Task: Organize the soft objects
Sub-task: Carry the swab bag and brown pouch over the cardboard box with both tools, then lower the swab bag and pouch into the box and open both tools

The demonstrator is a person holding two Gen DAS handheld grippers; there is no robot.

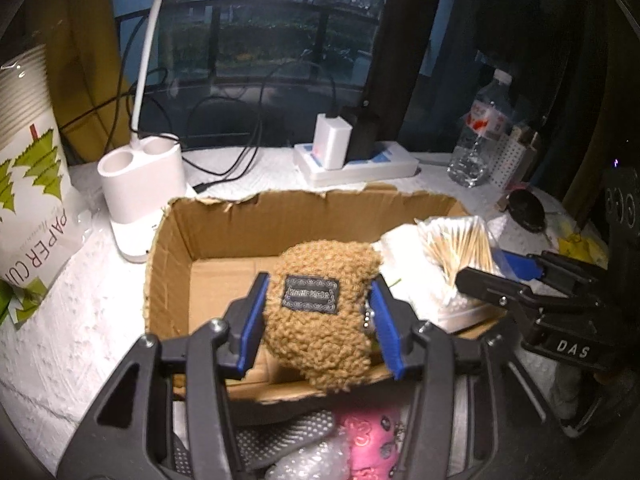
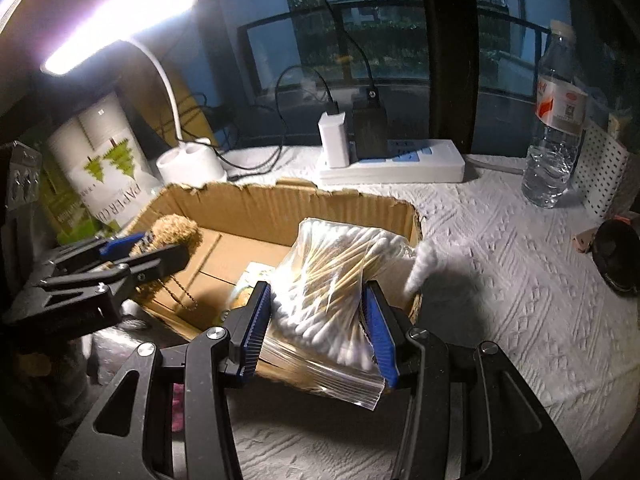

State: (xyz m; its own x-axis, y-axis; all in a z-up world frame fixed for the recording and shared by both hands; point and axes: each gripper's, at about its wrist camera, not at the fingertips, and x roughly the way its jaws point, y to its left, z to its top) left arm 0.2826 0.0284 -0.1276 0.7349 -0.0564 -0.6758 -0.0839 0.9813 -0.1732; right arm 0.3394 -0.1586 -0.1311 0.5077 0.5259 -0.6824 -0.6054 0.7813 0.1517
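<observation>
Fuzzy brown pouch (image 1: 320, 312) pinched by left claw (image 1: 320, 320); right claw (image 2: 320, 320) pinches swab bag (image 2: 340, 288), hiding box (image 2: 280, 204) floor.

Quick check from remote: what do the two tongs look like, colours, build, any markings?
Both match: the left tongs and right tongs have black angular arms with triangular cutouts, silver screws at the joints and ribbed blue pads. White "DAS" lettering marks the right tongs' body in the left wrist view. No cables or sleeves visible.

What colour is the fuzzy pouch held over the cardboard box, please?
Tan-brown, with a dark grey patch; the fuzzy pouch shows best from the left wrist.
</observation>
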